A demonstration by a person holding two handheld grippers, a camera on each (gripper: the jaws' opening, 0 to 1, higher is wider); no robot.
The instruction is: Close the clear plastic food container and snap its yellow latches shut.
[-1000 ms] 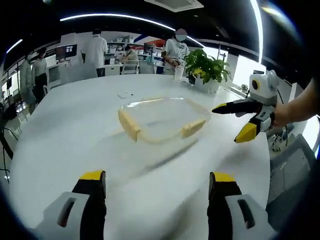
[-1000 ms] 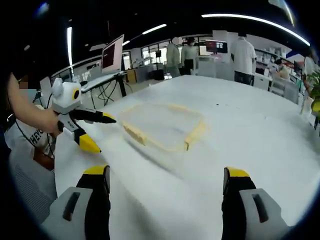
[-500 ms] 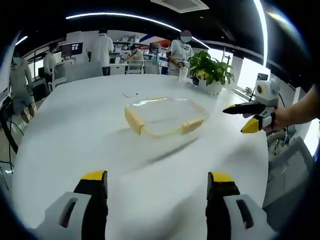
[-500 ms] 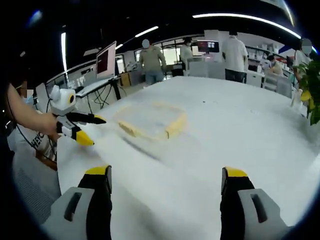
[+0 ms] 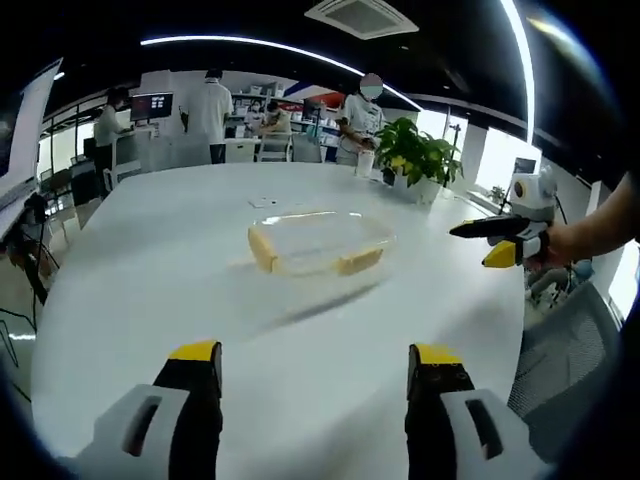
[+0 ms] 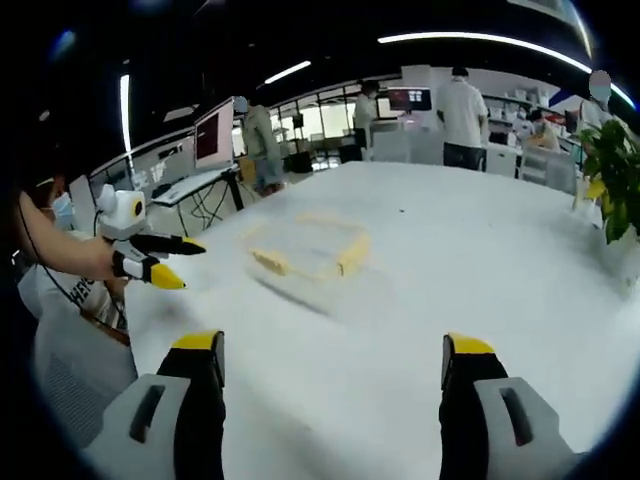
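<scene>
A clear plastic food container (image 5: 318, 238) with yellow latches (image 5: 262, 249) lies on the white table (image 5: 150, 280), well beyond my left gripper (image 5: 312, 362), which is open and holds nothing. In the right gripper view the container (image 6: 305, 247) sits far ahead and to the left of my open right gripper (image 6: 332, 358). The right gripper (image 5: 497, 238) enters the left gripper view from the right, held off the container's right side, jaws apart. The left gripper (image 6: 160, 258) appears at the left of the right gripper view, jaws apart, short of the container.
A potted green plant (image 5: 418, 146) stands at the table's far right. Several people (image 5: 208, 110) stand beyond the table by desks and monitors (image 6: 220, 118). A grey chair (image 5: 555, 350) sits near the table's right edge.
Both cameras have pulled back, so the container looks smaller and farther away. Both grippers have withdrawn from the container's sides and stay open.
</scene>
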